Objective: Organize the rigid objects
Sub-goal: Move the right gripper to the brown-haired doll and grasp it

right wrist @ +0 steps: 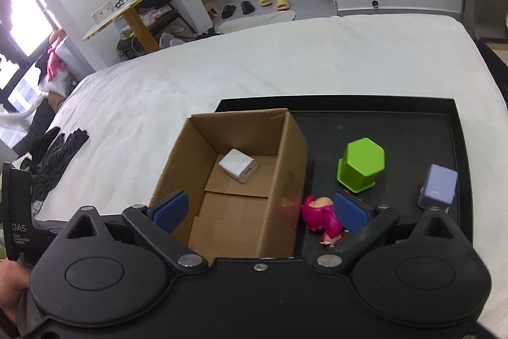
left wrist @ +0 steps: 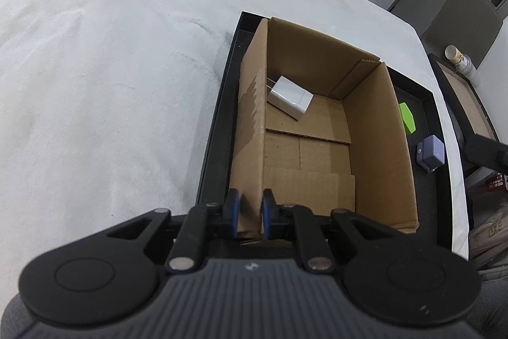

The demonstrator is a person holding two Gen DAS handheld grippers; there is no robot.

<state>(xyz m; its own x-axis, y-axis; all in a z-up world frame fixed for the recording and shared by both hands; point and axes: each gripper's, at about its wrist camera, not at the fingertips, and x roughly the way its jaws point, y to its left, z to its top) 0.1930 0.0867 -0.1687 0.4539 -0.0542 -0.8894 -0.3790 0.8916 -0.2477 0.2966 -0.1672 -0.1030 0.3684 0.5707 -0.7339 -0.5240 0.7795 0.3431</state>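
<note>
Two tools in play; we go L to R. Far L in the right wrist view, black gloves (right wrist: 57,148) lie on the white bed (right wrist: 222,69). Our left tool (left wrist: 250,212) is clamped on the near L wall of the cardboard box (left wrist: 377,129), blue pads pinching the wall w/ one pad outside, one inside. Box sits in the L part of a black tray (right wrist: 412,129) on the bed. Inside box: white charger (right wrist: 238,165) at the far L corner, lying flat on the bottom flaps. Our right tool (right wrist: 262,208) is wide apart, holding nothing; its L pad is over the box's near L edge, R pad over the tray just R of the pink figurine (right wrist: 322,220). Figurine lies on its side on the tray, just beside the box's R wall. Further R: green hexagonal block (right wrist: 362,164) on the tray, then purple cube (right wrist: 438,186) near the tray's R edge, apart from each other.
</note>
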